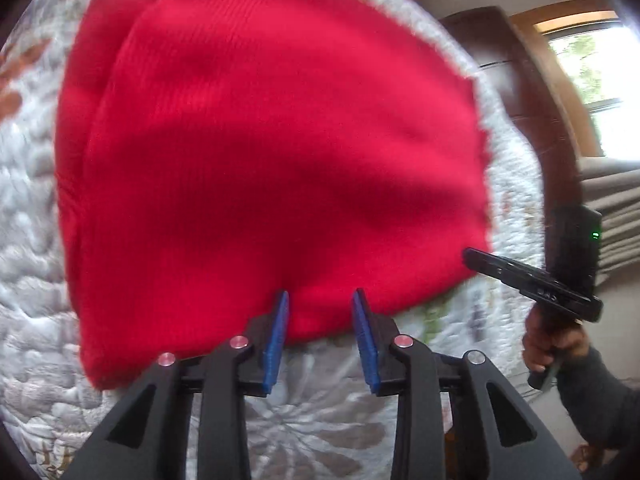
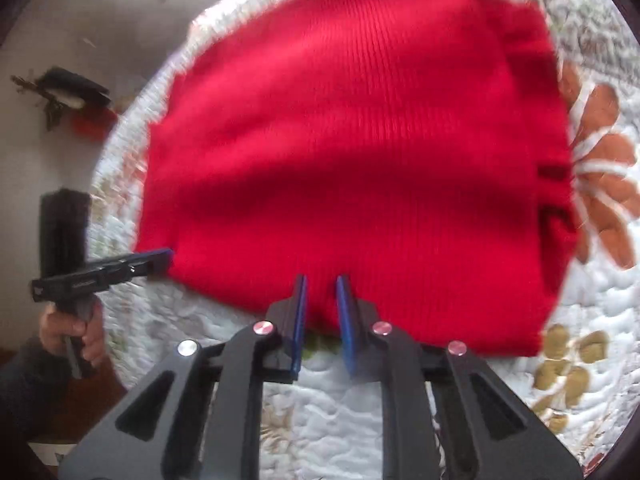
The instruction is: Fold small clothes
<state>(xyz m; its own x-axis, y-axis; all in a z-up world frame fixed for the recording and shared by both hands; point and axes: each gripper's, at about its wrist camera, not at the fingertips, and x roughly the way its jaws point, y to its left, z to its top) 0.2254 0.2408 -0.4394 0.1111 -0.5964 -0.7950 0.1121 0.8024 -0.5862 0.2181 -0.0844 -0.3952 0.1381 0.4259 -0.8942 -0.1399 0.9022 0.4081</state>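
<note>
Two grippers flank the near edge of a red knit (image 1: 256,152) lying flat on the quilt (image 1: 28,208); left gripper (image 1: 322,300) and right gripper (image 2: 322,284) both stand parted, holding nothing.

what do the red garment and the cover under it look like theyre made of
Red garment: looks like knit yarn, matte; fine vertical ribs run through it, fibre unclear. Cover: seemingly quilted cotton-like fabric, matte, with puffy stitched swirls and printed flowers.
</note>
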